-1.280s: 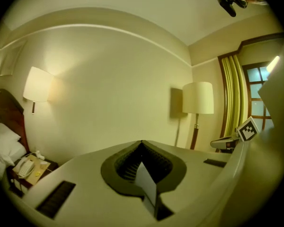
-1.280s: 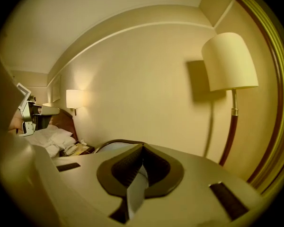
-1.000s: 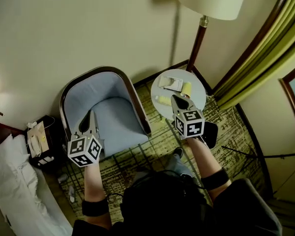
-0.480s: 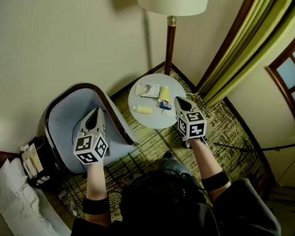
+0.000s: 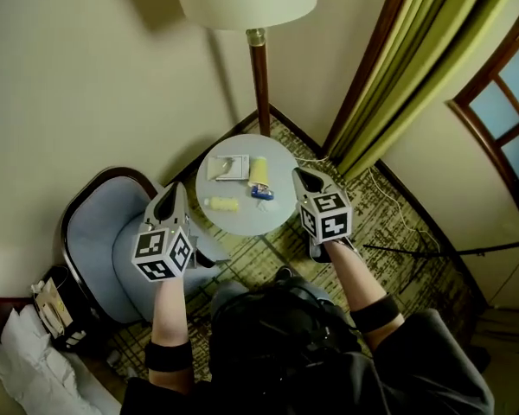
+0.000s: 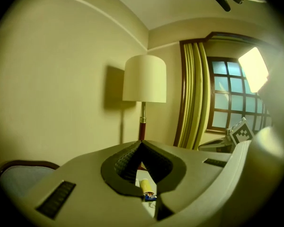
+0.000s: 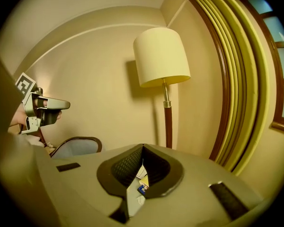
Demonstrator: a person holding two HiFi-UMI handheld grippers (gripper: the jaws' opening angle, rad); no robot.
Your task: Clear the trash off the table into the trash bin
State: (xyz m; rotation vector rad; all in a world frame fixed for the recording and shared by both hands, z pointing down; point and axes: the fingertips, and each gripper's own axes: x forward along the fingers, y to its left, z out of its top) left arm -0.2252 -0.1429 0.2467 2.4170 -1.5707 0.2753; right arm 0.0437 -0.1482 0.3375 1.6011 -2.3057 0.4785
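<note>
Yellow catches my eye first on the round pale surface (image 5: 242, 223) at the centre of the head view. A short yellow roll (image 5: 222, 204) lies toward its left side. A second yellow piece (image 5: 259, 170) lies nearer the far edge, with a small blue scrap (image 5: 261, 192) at its near end. A white packet (image 5: 227, 167) sits just left of that piece. All four lie on the surface.

My left hand-held gripper (image 5: 174, 190) is clenched on nothing, its tip just left of the surface's rim, over the edge of the blue armchair (image 5: 95, 240). In the left gripper view its jaws meet at the tip, and through the opening beneath them I see the yellow piece (image 6: 145, 184) and the blue scrap (image 6: 149, 197).

My right hand-held gripper (image 5: 301, 176) is likewise clenched and empty, its tip at the surface's right rim. I cannot tell whether it touches the rim. In the right gripper view the jaws are pressed together, with the same two bits of trash framed below them.

The dark bin (image 5: 69, 314), with pale paper showing in it, stands at the lower left of the head view. It is on the far side of the armchair, well apart from the surface. A floor lamp (image 5: 259, 85) stands behind the surface, green curtains (image 5: 389, 67) hang at the upper right, and patterned carpet (image 5: 398, 223) covers the floor.
</note>
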